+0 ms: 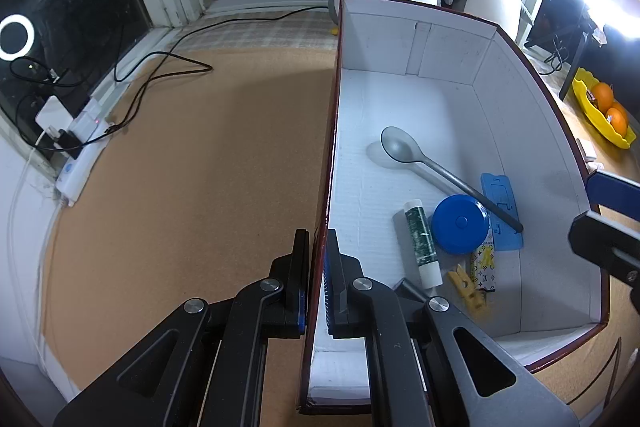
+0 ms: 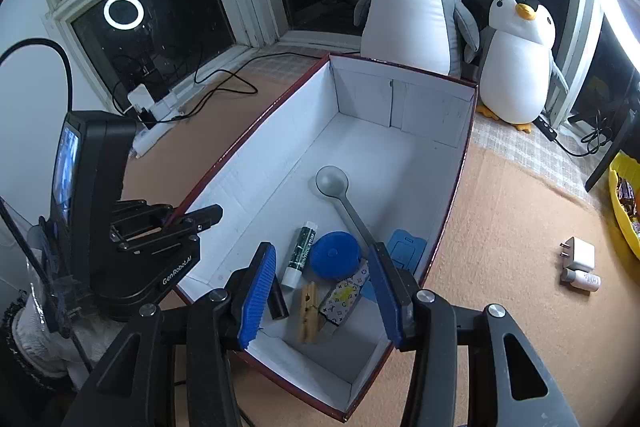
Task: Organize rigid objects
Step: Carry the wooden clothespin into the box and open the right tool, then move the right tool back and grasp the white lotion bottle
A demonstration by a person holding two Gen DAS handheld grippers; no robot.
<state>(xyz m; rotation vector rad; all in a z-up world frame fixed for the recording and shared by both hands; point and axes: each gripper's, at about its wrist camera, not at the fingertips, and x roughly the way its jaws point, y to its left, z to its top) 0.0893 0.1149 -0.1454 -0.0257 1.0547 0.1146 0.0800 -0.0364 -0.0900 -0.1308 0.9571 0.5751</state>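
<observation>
A long box with white inside walls and a dark red outside stands on the tan mat. My left gripper is shut on its left wall, one finger on each side; the right wrist view shows the same left gripper clamped there. On the box floor lie a grey spoon, a blue round case, a white-green tube, a blue flat piece, a wooden clothespin, a patterned packet and a small black cylinder. My right gripper hangs open above these, pads touching nothing.
Two plush penguins stand behind the box by the window. A power strip and cables lie at the left. On the mat to the right are a white charger, a small bottle and a yellow tray of oranges.
</observation>
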